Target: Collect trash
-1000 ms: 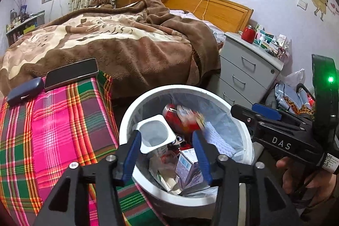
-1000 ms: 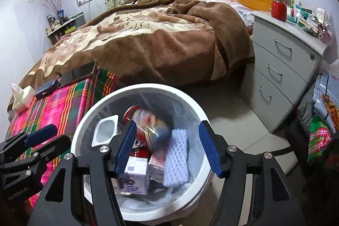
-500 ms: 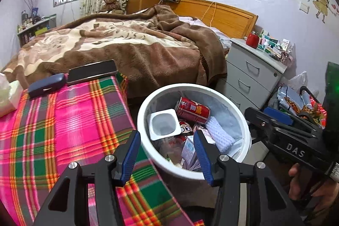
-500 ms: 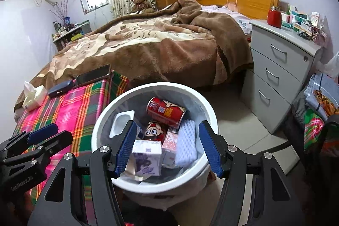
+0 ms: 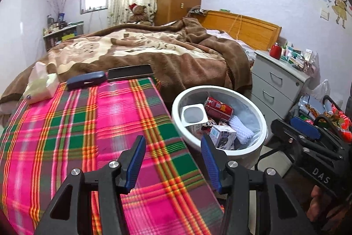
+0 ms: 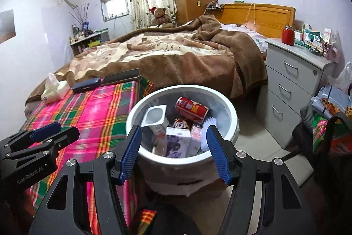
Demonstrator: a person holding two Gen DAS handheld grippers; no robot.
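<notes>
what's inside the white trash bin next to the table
Inside the white trash bin: a red can, white plastic cup, small cartons and white foam netting. Anything beneath them is covered.

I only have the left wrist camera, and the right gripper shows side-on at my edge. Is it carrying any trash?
Observer: No. In the right wrist view the right gripper has its jaws apart with nothing between them.
Operator: What is it aimed at?
Observer: Its fingers frame the near rim of the white bin, with the trash inside showing through the gap.
Operator: That gripper blocks my view of the floor on the drawer side. Any trash there?
Observer: None that I can see on the floor between the bin and the grey drawers; only bare tiles show there.
</notes>
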